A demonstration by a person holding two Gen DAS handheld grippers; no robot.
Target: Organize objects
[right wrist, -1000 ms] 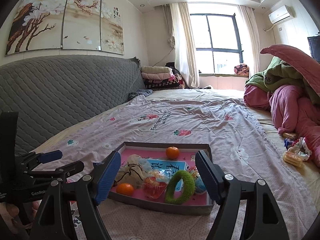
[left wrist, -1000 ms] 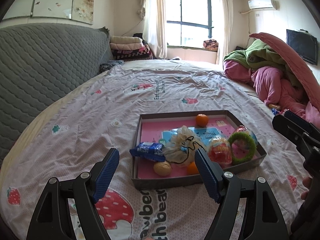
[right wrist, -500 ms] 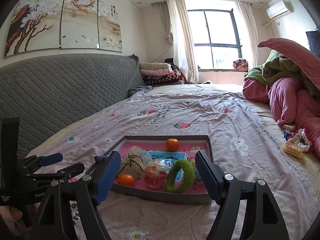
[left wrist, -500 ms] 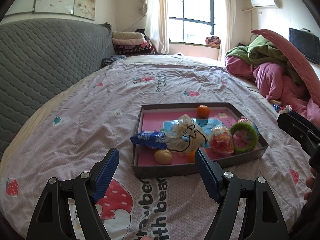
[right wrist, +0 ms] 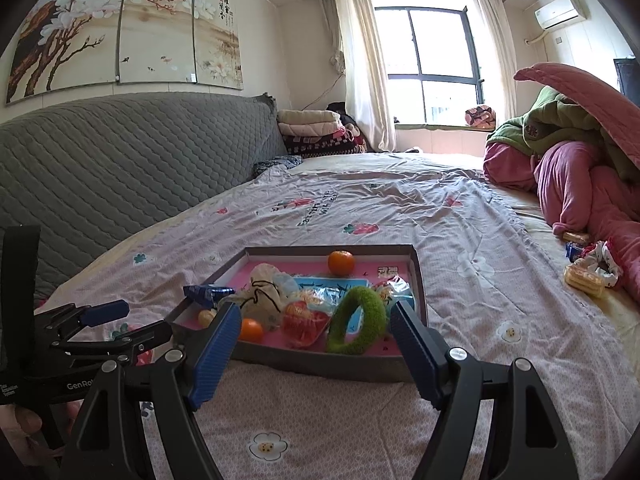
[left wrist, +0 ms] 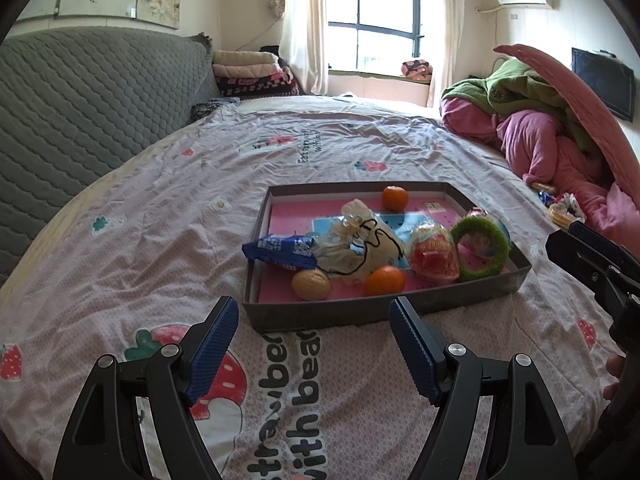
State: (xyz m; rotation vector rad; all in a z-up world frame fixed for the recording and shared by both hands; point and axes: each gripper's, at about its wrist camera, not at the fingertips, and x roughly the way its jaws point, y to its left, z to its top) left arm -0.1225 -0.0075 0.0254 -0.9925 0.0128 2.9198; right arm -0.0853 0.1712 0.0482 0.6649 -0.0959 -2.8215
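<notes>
Objects are being kept in a shallow grey cardboard tray with a pink floor (left wrist: 384, 316), lying mid-frame on the strawberry-print pink bedsheet (left wrist: 160, 240): two oranges, one at the far wall (left wrist: 395, 198) and one near the front (left wrist: 384, 281), a green fuzzy ring (left wrist: 482, 248), a cream drawstring pouch (left wrist: 362, 246) and a blue snack wrapper (left wrist: 280, 250) (overhanging the left rim). Both the left gripper (left wrist: 314, 350) and the right gripper (right wrist: 316, 354) are being held with jaws spread wide, pinching nothing, short of the tray.
</notes>
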